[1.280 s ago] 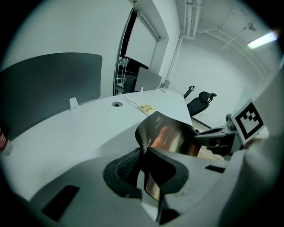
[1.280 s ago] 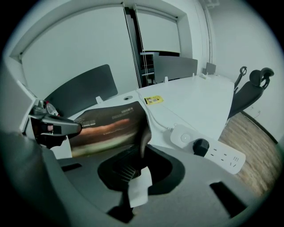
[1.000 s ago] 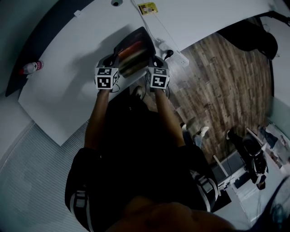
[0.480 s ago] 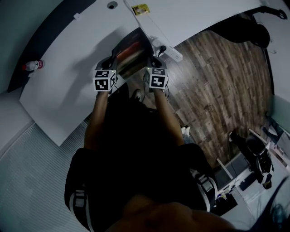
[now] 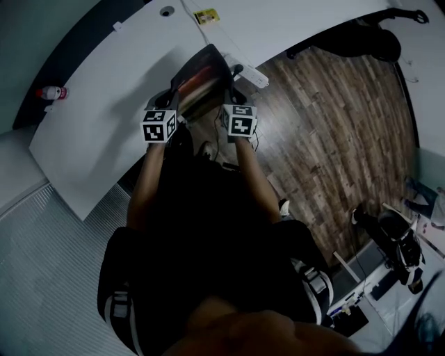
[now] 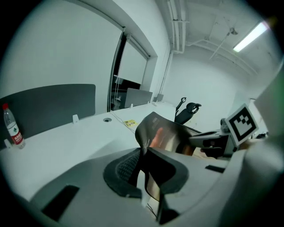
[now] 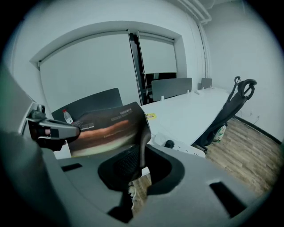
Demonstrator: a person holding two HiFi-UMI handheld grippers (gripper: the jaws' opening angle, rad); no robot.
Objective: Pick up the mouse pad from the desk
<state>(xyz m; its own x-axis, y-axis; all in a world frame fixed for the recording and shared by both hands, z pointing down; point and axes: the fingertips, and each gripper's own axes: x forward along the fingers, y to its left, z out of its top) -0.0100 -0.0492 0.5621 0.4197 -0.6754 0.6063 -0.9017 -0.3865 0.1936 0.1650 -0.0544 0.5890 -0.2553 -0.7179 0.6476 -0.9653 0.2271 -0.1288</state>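
The mouse pad, dark with a reddish printed band, hangs in the air above the near edge of the white desk, stretched between both grippers. My left gripper is shut on its left edge, and the pad curls up from the jaws in the left gripper view. My right gripper is shut on the right edge; the pad spreads leftward from its jaws in the right gripper view. The pad sags slightly between the two holds.
A water bottle stands at the desk's far left by a dark partition. A yellow label and a cable hole lie on the desk. A power strip hangs off the desk edge over wooden floor. A folded scooter leans at right.
Both grippers have drawn back from the desk and risen together, carrying the mouse pad off the desk surface toward the person.
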